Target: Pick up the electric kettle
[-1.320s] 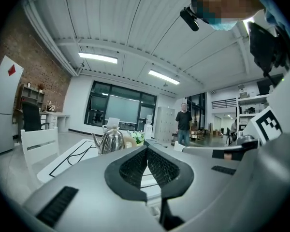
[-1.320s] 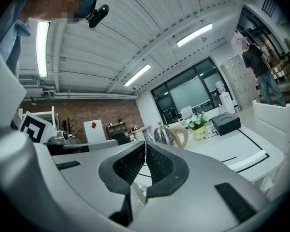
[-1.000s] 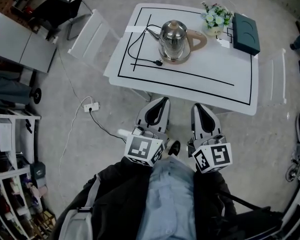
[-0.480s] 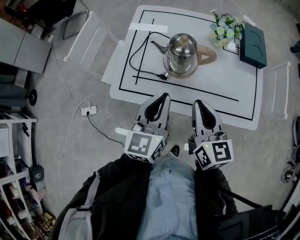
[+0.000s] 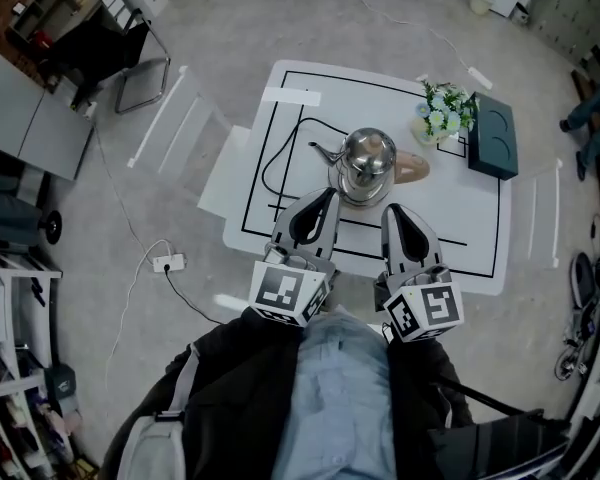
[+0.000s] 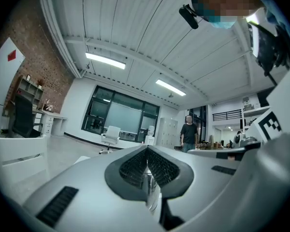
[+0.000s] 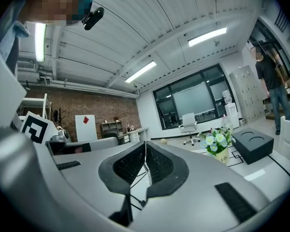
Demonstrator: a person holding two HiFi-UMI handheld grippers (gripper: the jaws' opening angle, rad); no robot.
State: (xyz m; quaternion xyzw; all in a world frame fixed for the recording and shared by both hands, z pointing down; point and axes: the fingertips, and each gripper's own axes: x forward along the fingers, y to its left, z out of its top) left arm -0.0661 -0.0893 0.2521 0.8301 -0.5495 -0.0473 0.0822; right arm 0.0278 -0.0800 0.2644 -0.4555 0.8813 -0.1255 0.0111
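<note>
The steel electric kettle [image 5: 367, 162] with a beige handle [image 5: 412, 166] stands on the white table [image 5: 480, 238], spout to the left. Its black cord [image 5: 276, 161] loops over the table's left side. Both grippers are held level at the table's near edge, pointing at the kettle and just short of it. My left gripper [image 5: 324, 199] is shut and empty; in the left gripper view its jaws [image 6: 146, 164] meet tip to tip. My right gripper [image 5: 393, 213] is shut and empty too, with its closed jaws [image 7: 145, 159] in front of the cord [image 7: 135, 177].
A flower pot [image 5: 441, 115] [image 7: 216, 146] and a dark teal box [image 5: 493, 136] [image 7: 252, 146] sit at the table's far right. White chairs [image 5: 192, 128] flank the table. A power strip [image 5: 166, 263] with a cable lies on the floor to the left. A person [image 6: 188, 131] stands in the distance.
Both grippers have moved forward together, from the floor in front of the table to its near edge. The kettle is now much closer to their tips. Both stayed shut.
</note>
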